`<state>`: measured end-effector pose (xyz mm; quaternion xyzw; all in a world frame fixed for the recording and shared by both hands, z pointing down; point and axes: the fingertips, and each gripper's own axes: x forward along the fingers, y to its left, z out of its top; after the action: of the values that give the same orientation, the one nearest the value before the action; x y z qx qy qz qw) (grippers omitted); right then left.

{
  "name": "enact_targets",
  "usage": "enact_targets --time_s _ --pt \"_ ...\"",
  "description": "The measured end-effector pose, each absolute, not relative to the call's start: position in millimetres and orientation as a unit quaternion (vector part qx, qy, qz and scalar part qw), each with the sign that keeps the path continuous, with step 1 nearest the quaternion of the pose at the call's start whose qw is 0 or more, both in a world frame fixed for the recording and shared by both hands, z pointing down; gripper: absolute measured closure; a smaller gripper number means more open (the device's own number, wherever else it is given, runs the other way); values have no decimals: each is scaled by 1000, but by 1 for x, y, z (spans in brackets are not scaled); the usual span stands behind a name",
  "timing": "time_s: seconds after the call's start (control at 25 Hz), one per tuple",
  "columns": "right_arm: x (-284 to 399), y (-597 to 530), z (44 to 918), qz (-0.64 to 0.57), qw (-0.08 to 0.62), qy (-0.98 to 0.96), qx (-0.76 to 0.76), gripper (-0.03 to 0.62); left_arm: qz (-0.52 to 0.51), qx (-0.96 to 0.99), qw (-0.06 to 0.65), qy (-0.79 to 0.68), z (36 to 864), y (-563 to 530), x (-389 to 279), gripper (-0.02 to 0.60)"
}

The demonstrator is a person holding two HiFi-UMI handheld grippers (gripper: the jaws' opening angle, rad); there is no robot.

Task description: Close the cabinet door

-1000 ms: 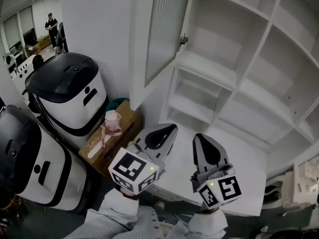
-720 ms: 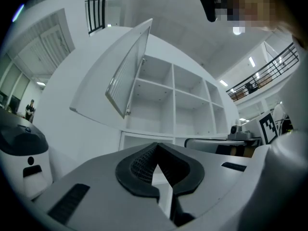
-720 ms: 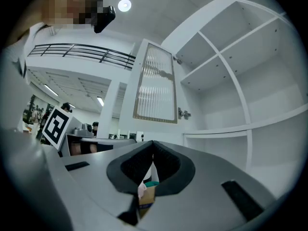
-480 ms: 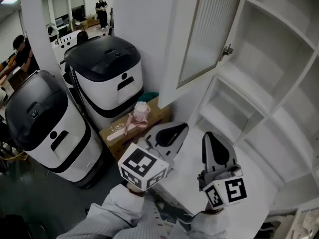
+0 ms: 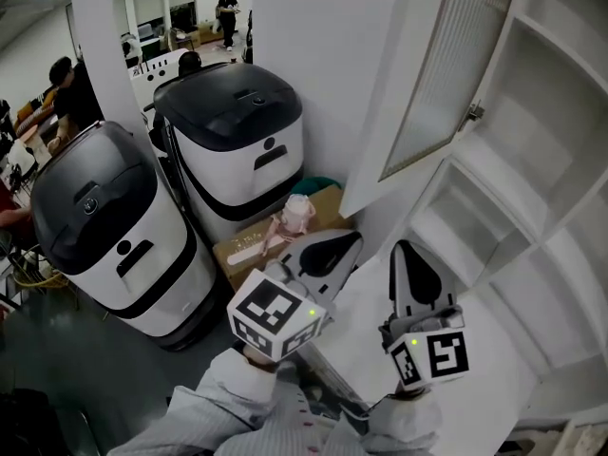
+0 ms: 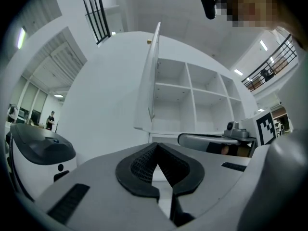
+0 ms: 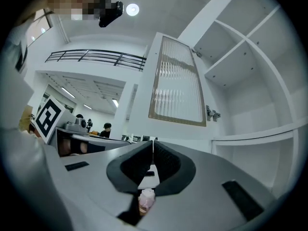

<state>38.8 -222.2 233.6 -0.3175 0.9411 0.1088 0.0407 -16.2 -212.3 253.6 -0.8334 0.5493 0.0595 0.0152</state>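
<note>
change since a second ago: the head view has swung left. the cabinet door [image 5: 446,74] now sits at the picture's upper right instead of its top middle, and more of the room on the left shows, with both machines in full and more people. the grippers keep the same spot low in the picture, shut then as now.
door: one, ribbed glass in a white frame. it stands open, swung out from the left edge of the cabinet [image 5: 541,150], with a metal hinge [image 5: 472,114] on its inner side. neither gripper touches it.
left gripper [image 5: 347,243]: jaws closed, pads meeting, nothing between them. its own view sees the door edge-on.
right gripper [image 5: 403,255]: jaws closed, holding nothing. it is just beside the left one and apart from it.
marker cubes [image 5: 275,316]: two, one on each gripper.
machines: two, white with black lids, on the floor [image 5: 57,350]. one [image 5: 242,141] is by the wall [image 5: 323,84], the other [image 5: 109,226] to its left.
cardboard box [image 5: 252,250]: one, on the floor between the nearer machine and the wall, with a pink thing [image 5: 298,213] on its top.
people: at least three in the back room, small. one stands far off [image 5: 228,8].
hidden or unclear: the picture edges cut off the door's top and the cabinet's right side. sleeves [image 5: 218,407] cover the arms. i cannot tell what the pink thing is. in the right gripper view a pink speck shows through the gap under the pads, too small to name.
</note>
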Motion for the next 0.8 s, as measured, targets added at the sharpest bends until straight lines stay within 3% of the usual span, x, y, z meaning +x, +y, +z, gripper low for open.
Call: enact_targets --time_s 0.4,0.56,0.8 --pt "12 -248 236 156 39 924 -347 578 55 -831 14 553 261 -218 -45 572" --pt "1 -255 235 186 41 913 -361 477 54 -831 12 554 265 -222 -57 572" --pt "-12 -270 232 232 51 888 -393 403 50 -831 9 555 272 -229 -74 572"
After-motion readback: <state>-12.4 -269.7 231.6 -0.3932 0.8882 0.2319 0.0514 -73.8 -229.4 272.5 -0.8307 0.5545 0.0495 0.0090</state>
